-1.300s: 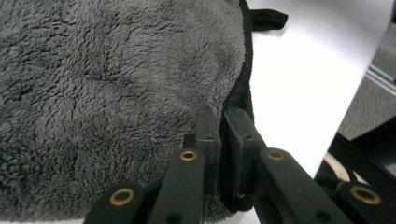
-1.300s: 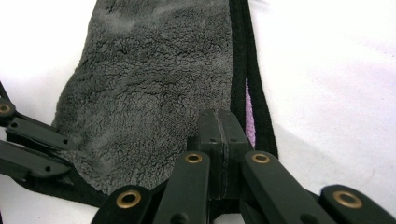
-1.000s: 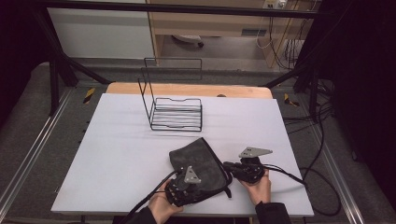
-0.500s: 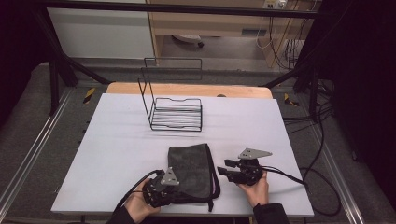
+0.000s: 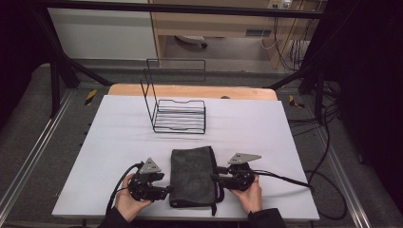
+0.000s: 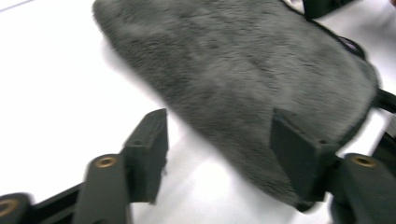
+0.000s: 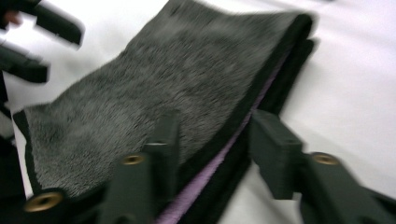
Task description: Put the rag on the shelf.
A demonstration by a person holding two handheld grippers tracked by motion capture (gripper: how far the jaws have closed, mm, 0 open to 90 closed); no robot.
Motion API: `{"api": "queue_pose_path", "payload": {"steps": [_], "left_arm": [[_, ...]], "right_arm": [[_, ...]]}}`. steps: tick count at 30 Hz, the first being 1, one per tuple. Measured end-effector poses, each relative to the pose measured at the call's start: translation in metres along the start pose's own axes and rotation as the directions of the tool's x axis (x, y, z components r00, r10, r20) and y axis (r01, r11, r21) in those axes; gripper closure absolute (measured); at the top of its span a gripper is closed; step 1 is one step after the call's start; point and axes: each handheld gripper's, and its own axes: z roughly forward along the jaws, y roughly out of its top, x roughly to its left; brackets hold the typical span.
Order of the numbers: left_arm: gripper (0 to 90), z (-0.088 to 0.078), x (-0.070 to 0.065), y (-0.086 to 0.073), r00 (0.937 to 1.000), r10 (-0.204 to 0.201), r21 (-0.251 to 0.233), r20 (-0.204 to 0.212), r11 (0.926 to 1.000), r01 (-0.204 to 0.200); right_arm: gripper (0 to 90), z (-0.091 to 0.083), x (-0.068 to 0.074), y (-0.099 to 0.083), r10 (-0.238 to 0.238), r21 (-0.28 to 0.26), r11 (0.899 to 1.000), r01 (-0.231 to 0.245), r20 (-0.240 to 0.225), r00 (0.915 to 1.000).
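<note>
Lower left of the high view: left gripper, jaws just opened wide, clamping nothing, at the left edge of the flat dark grey plush pouch lying lower centre on the white table. Right of it: right gripper, jaws just narrowing, partly open astride the pouch's black-and-purple rim.

High view looks down; both tongs' cameras closely share the pouch.

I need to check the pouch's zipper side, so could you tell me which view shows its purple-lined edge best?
The right gripper view: the purple strip runs along the grey pouch close up. The high view shows the whole pouch small; the left gripper view shows its fuzzy face.
</note>
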Motion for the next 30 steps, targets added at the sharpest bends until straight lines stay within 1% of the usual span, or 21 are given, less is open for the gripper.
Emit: {"api": "queue_pose_path", "payload": {"steps": [2, 5, 7, 8, 9, 10, 11, 12, 13, 15, 16, 17, 18, 21, 22, 23, 24, 25, 26, 28, 30], "left_arm": [[32.0, 0.002, 0.004, -0.003, 0.9998, -0.016, -0.008, -0.010, 0.9998, 0.016], [29.2, 0.005, 0.007, -0.005, 0.9992, -0.034, -0.022, -0.022, 0.9992, 0.034], [27.7, 0.007, 0.007, -0.005, 0.9985, -0.051, -0.020, -0.018, 0.9985, 0.051], [27.6, 0.007, 0.007, -0.005, 0.9987, -0.049, -0.015, -0.015, 0.9987, 0.048], [27.6, 0.007, 0.007, -0.006, 0.9989, -0.047, -0.011, -0.010, 0.9989, 0.046], [27.6, 0.008, 0.006, -0.006, 0.9989, -0.047, -0.012, -0.002, 0.9988, 0.047], [28.0, 0.009, 0.004, -0.006, 0.9981, -0.057, -0.012, 0.025, 0.9983, 0.057], [28.7, 0.010, 0.002, -0.005, 0.9971, -0.065, -0.011, 0.038, 0.9978, 0.066], [29.2, 0.010, 0.002, -0.005, 0.9971, -0.065, -0.011, 0.038, 0.9978, 0.066], [30.5, 0.013, -0.003, -0.005, 0.9952, -0.071, 0.001, 0.067, 0.9974, 0.072], [31.2, 0.013, -0.003, -0.005, 0.9952, -0.071, 0.001, 0.067, 0.9974, 0.072], [32.6, 0.015, -0.005, -0.006, 0.9944, -0.074, 0.004, 0.075, 0.9973, 0.074], [34.7, 0.016, -0.007, -0.006, 0.9937, -0.074, 0.012, 0.084, 0.9972, 0.074], [40.3, 0.021, -0.014, -0.009, 0.9900, -0.093, 0.030, 0.106, 0.9954, 0.091], [40.3, 0.023, -0.016, -0.010, 0.9897, -0.100, 0.038, 0.102, 0.9946, 0.097], [42.8, 0.024, -0.019, -0.011, 0.9906, -0.100, 0.039, 0.093, 0.9945, 0.097], [45.9, 0.024, -0.021, -0.012, 0.9916, -0.101, 0.027, 0.082, 0.9947, 0.099], [49.1, 0.024, -0.023, -0.012, 0.9914, -0.103, 0.030, 0.081, 0.9945, 0.101], [49.1, 0.023, -0.024, -0.012, 0.9911, -0.105, 0.035, 0.081, 0.9941, 0.102], [54.8, 0.024, -0.026, -0.013, 0.9897, -0.116, 0.040, 0.083, 0.9928, 0.113], [62.3, 0.023, -0.026, -0.013, 0.9855, -0.141, 0.050, 0.094, 0.9893, 0.137]], "right_arm": [[67.9, 0.006, 0.001, -0.001, 0.005, 0.018, 1.000, -0.005, -0.003, 1.0000], [79.5, 0.009, 0.002, -0.002, 0.019, 0.015, 1.000, -0.019, -0.005, 0.9998], [84.4, 0.009, 0.003, -0.002, 0.026, 0.005, 1.000, -0.026, -0.014, 0.9996], [85.4, 0.007, 0.003, -0.002, 0.026, -0.003, 1.000, -0.026, -0.011, 0.9996], [85.4, 0.007, 0.003, -0.002, 0.026, -0.003, 1.000, -0.026, -0.011, 0.9996], [85.3, 0.002, 0.003, 0.001, 0.022, -0.018, 1.000, -0.022, -0.001, 0.9998], [85.1, -0.001, 0.002, 0.002, 0.022, -0.028, 0.999, -0.022, 0.005, 0.9997], [84.8, -0.003, 0.001, 0.003, 0.013, -0.036, 0.999, -0.012, 0.023, 0.9997], [84.3, -0.003, 0.000, 0.004, 0.008, -0.031, 0.999, -0.007, 0.041, 0.9991], [79.2, 0.000, -0.001, 0.002, -0.009, -0.007, 1.000, 0.009, 0.080, 0.9968], [79.2, 0.000, -0.001, 0.002, -0.009, -0.007, 1.000, 0.009, 0.080, 0.9968], [64.0, 0.005, -0.003, 0.000, -0.009, 0.028, 1.000, 0.006, 0.091, 0.9958], [62.7, 0.006, -0.003, 0.000, -0.006, 0.031, 1.000, 0.003, 0.103, 0.9947], [58.2, 0.006, -0.003, -0.001, -0.007, 0.027, 1.000, 0.004, 0.112, 0.9937], [58.2, 0.006, -0.003, -0.001, -0.007, 0.027, 1.000, 0.004, 0.112, 0.9937], [57.7, 0.007, -0.004, -0.002, -0.014, 0.032, 0.999, 0.010, 0.115, 0.9933], [57.6, 0.008, -0.003, -0.003, -0.011, 0.027, 1.000, 0.008, 0.115, 0.9933], [57.6, 0.007, -0.004, -0.003, -0.014, 0.027, 1.000, 0.011, 0.114, 0.9934], [57.6, 0.007, -0.004, -0.003, -0.014, 0.027, 1.000, 0.011, 0.114, 0.9934], [58.8, 0.008, -0.004, -0.003, -0.015, 0.028, 1.000, 0.012, 0.113, 0.9935], [63.0, 0.009, -0.004, -0.003, -0.018, 0.026, 1.000, 0.015, 0.100, 0.9948]]}}
